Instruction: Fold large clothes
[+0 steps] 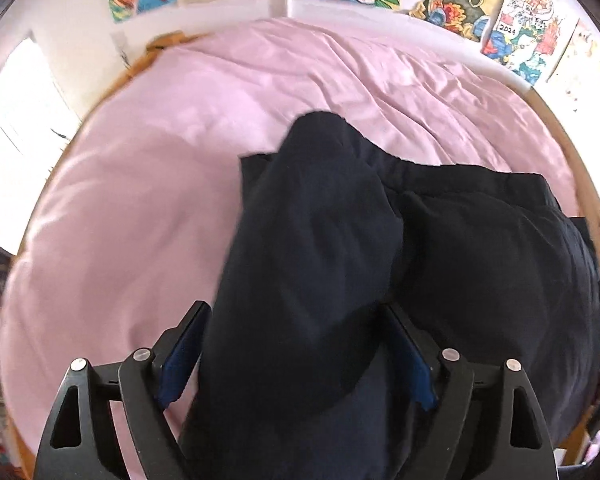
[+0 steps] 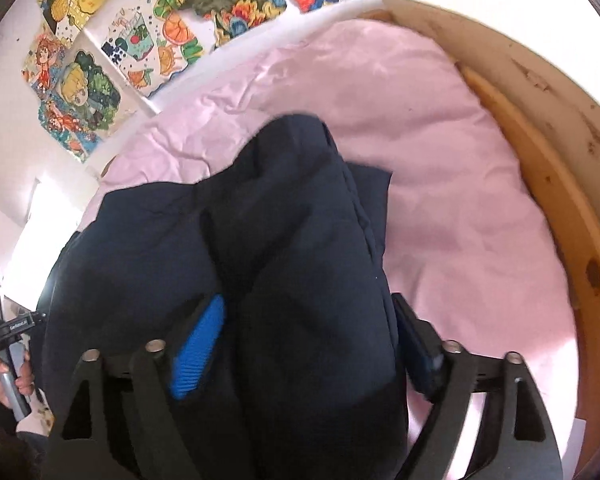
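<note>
A large dark navy garment (image 1: 440,248) lies bunched on a pink bed sheet (image 1: 160,168). In the left wrist view a thick fold of it runs up between the fingers of my left gripper (image 1: 296,356), whose blue pads (image 1: 180,360) stand wide apart on either side of the cloth. In the right wrist view the same garment (image 2: 284,240) fills the gap of my right gripper (image 2: 308,352); its blue pads (image 2: 198,354) also stand wide apart with the cloth draped over and between them. The garment's far end rests on the sheet (image 2: 440,200).
A wooden bed frame (image 2: 540,168) curves along the right side. Colourful drawings (image 2: 100,80) cover the white wall behind the bed. A hand holding the other gripper's handle (image 2: 8,360) shows at the left edge. A bright window (image 1: 16,128) is at the left.
</note>
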Available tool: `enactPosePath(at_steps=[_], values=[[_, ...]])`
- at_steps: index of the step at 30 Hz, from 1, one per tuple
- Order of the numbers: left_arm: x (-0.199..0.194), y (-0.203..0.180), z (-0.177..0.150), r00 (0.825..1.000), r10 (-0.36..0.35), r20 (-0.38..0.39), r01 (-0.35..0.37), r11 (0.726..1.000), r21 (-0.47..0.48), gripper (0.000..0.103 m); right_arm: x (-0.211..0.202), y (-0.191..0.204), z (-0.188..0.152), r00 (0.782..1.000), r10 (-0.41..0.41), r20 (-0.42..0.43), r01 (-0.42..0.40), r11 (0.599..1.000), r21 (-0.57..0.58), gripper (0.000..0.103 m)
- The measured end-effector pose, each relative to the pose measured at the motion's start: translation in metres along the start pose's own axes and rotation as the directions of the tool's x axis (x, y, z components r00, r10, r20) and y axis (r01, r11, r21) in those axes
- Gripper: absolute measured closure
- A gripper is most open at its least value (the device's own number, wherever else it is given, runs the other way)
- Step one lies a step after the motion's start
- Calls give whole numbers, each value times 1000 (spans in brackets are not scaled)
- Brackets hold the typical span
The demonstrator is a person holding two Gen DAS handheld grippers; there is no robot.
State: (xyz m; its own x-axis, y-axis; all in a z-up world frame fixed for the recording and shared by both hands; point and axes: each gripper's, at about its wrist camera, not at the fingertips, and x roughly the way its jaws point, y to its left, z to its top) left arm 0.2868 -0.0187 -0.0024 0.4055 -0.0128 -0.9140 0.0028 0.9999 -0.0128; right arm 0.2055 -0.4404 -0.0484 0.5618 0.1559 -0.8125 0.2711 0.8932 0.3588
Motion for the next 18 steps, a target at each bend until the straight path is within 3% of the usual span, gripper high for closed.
enactPosePath(at_steps=[7, 11, 13, 16, 18], values=[[-55, -10, -17, 982, 101, 161, -99, 995, -26, 16, -36, 0, -6, 993, -54, 100, 54, 999, 11, 5], [-93, -11, -41, 952, 93, 293, -77, 995, -69, 7, -74, 5, -14, 974, -78, 211, 83, 996, -13, 2], [-110, -12, -56, 930, 73, 360, -43, 995, -91, 6, -95, 13, -21, 954, -87, 286, 96, 995, -17, 2], [-111, -15, -58, 909, 42, 414, 2, 994, -105, 4, -119, 24, -39, 935, -68, 349, 79, 997, -17, 2], [-128, -18, -81, 889, 14, 457, 39, 993, -107, 1, -131, 32, -52, 925, -51, 376, 67, 997, -28, 1]])
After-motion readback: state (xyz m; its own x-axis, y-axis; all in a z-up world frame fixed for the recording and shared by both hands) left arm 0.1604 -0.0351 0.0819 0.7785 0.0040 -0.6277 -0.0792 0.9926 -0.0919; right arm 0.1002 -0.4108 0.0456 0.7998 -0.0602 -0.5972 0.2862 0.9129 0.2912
